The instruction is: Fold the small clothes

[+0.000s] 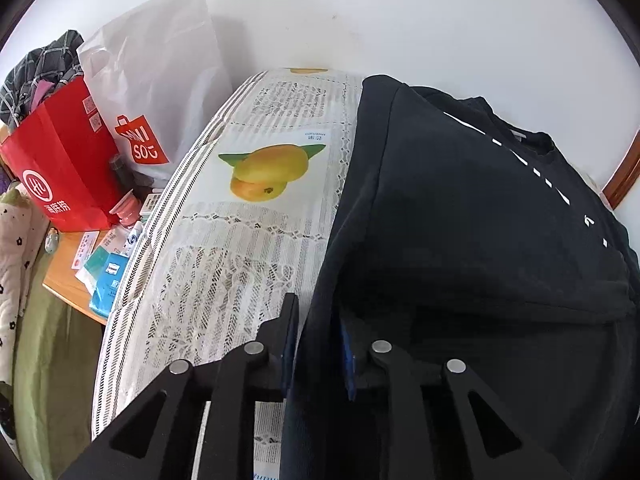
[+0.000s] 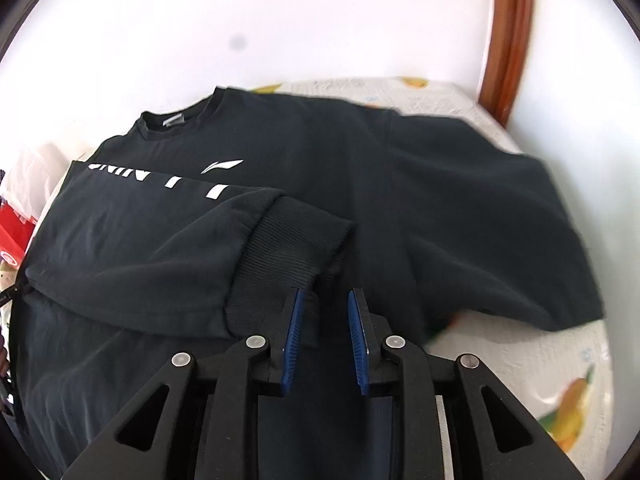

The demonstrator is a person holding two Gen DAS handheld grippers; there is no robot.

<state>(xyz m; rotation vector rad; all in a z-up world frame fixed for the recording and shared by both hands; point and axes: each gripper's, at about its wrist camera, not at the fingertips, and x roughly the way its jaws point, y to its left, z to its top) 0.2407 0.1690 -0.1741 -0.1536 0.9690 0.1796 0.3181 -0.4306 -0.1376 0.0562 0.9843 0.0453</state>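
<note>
A black sweatshirt with white lettering lies spread on a table covered by a fruit-print cloth. Its left sleeve is folded across the chest, the ribbed cuff lying just ahead of my right gripper. The right gripper is open above the lower body of the shirt and holds nothing. In the left wrist view the sweatshirt fills the right side. My left gripper sits at the shirt's left side edge, with a fold of black cloth standing between its blue pads.
A red paper bag full of clothes and a white plastic bag stand on a wooden side table with small packets. A white wall runs behind the table. A wooden frame is at the far right.
</note>
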